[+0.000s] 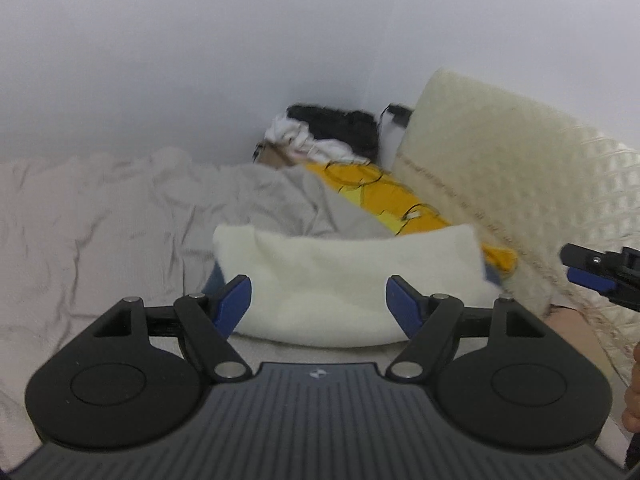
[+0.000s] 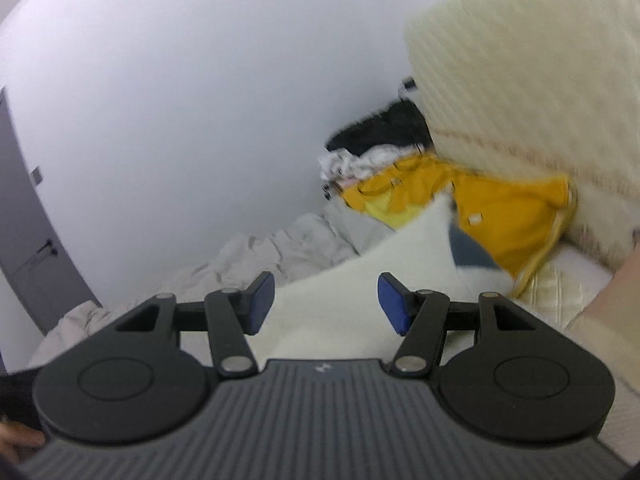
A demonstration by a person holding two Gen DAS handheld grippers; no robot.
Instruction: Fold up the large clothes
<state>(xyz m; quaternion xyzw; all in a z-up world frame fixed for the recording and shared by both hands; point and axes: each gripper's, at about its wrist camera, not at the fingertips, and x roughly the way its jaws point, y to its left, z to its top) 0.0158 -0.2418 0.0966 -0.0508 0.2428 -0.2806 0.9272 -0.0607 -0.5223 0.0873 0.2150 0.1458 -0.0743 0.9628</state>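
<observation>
I read this as the gap between two garments. The folded white garment lies on the bed dead ahead of my left hand-held gripper, at twelve o'clock just past the blue pads. Its long axis runs across my view from nine to three, so the fold sits broadside to that gripper. The left jaws stand well apart with nothing between them, and no pad touches the cloth.

From the right wrist view the same white garment lies at twelve to one o'clock, slanting up toward the yellow garment. My right hand-held gripper is also parted and empty, a little narrower than the left. In the left view the right hand-held gripper sits at three o'clock, beside the cream quilted pillow.

The white piece looks finished to me, so the next large piece is probably the yellow one. It lies at one o'clock from both grippers, its long axis running along the pillow's foot toward the dark and white heap in the corner. My right hand is nearer to it, so I would lead with that side. Blur hides its edges, and I cannot tell where a hem or a collar is.
</observation>
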